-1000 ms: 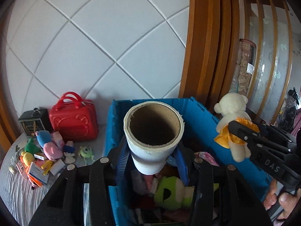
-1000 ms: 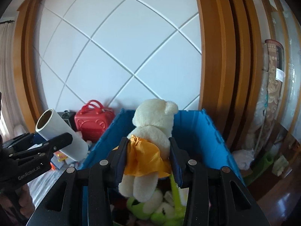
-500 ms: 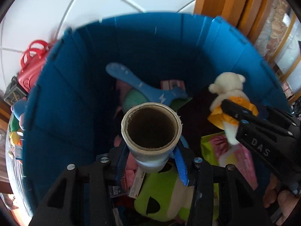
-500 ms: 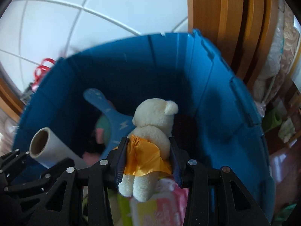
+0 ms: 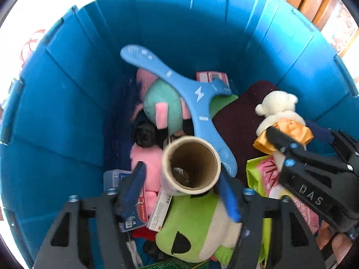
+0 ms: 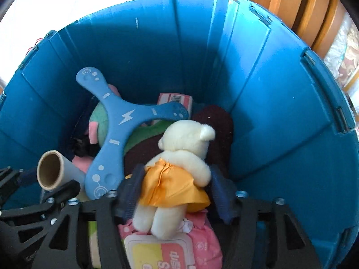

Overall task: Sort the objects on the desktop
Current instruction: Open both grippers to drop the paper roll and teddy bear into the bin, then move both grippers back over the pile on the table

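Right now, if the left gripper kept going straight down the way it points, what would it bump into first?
The cardboard tube between its opening jaws comes first. Past that, probably the green plush toy and small boxes piled in the blue bin, though depth is unclear.

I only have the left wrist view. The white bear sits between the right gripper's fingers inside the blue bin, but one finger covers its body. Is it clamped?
Observer: It doesn't look so. In the right wrist view the right gripper is opening its fingers. The white bear is between them, with a slim gap at each pad.
Reviewer: What is under the bear?
Observer: Its feet lie over a pink wipes pack with a white flip lid.
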A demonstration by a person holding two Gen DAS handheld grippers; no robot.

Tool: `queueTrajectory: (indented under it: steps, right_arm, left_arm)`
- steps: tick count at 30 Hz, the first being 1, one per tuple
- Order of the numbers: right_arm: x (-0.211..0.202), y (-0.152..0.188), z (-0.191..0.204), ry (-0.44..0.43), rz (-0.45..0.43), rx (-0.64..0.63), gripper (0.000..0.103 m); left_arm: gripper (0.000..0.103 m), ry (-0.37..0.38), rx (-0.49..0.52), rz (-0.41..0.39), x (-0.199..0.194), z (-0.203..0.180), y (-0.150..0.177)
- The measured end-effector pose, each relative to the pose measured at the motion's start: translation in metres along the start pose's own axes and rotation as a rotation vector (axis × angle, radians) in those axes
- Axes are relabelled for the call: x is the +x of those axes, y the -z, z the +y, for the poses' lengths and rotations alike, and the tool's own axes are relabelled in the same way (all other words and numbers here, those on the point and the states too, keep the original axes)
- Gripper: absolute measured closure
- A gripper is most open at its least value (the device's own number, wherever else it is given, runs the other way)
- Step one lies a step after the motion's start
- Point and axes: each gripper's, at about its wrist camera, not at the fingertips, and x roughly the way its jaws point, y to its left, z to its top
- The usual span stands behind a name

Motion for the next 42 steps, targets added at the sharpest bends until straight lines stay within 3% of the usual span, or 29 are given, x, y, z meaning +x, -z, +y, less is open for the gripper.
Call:
queueTrajectory:
  steps: [2,12,15,19,23,27,35,38,42]
  right_arm:
    - [-0.001,-0.005,-0.003,0.021,-0.007,-0.007,0.02]
    - [-0.014,-0.013,-0.006,0.031,-0.046,-0.016,0.015]
    - [-0.024,-0.01,-0.002,0.045,-0.057,-0.035,0.009]
    - [-0.059,-0.003,0.001,0.046,-0.137,-0.069,0.003]
    - [-0.101,0.013,0.006,0.019,-0.238,-0.089,0.0]
    - [-0.14,0.037,0.017,0.015,-0.333,-0.101,0.0]
    - [-0.207,0.081,0.071,-0.157,-0.494,-0.154,0.0]
    - [-0.224,0.089,0.102,-0.239,-0.527,-0.172,0.0]
    - [-0.241,0.097,0.157,-0.311,-0.573,-0.214,0.0]
  left_arm:
    - [0.037,-0.01,0.006,-0.014,-0.004,0.001,-0.004]
    - [0.036,-0.019,-0.011,-0.076,-0.021,0.007,-0.011]
    - [0.036,-0.037,-0.036,-0.125,-0.035,0.012,-0.007]
    - [0.036,-0.03,-0.04,-0.196,-0.064,0.02,0.009]
    - [0.035,0.004,-0.081,-0.285,-0.109,0.042,0.036]
    - [0.026,-0.002,-0.097,-0.403,-0.161,0.068,0.073]
    - [0.014,-0.079,-0.195,-0.694,-0.244,0.141,0.153]
    - [0.014,-0.082,-0.252,-0.73,-0.255,0.178,0.177]
    - [0.014,-0.093,-0.294,-0.713,-0.257,0.237,0.206]
